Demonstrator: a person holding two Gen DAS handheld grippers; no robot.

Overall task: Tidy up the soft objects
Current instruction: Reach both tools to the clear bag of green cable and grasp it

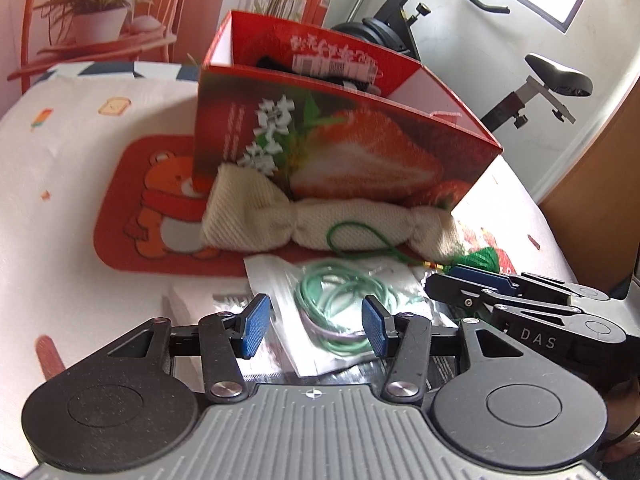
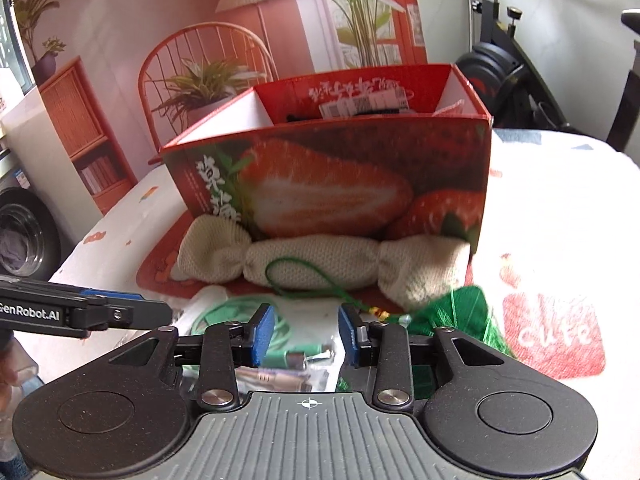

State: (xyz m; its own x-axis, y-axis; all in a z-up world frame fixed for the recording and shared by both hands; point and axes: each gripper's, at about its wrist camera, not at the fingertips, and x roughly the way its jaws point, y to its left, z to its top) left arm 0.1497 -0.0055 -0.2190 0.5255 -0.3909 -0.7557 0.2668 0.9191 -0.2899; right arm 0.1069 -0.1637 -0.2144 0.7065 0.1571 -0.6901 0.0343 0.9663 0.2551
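On the bed cover, against the front wall of the strawberry box (image 2: 328, 184), lies the cream knitted roll (image 2: 320, 262), tied in at 2 points like a wrapped sweet. It should prove light and yielding, compressing under the pads; the narrow tied waists look the surest places to take hold.

Nearer the tools sits the clear bag of green cable (image 1: 340, 312), likely slick and crinkly, best pinched at a bag edge.

Smallest is the green tassel (image 2: 460, 312) on a thin cord (image 2: 304, 284) draped over the roll: limp, easily snagged.

Left gripper (image 1: 316, 324): jaws spread above the bag, pinching nothing. Right gripper (image 2: 306, 334): jaws parted, narrower, nothing between them.
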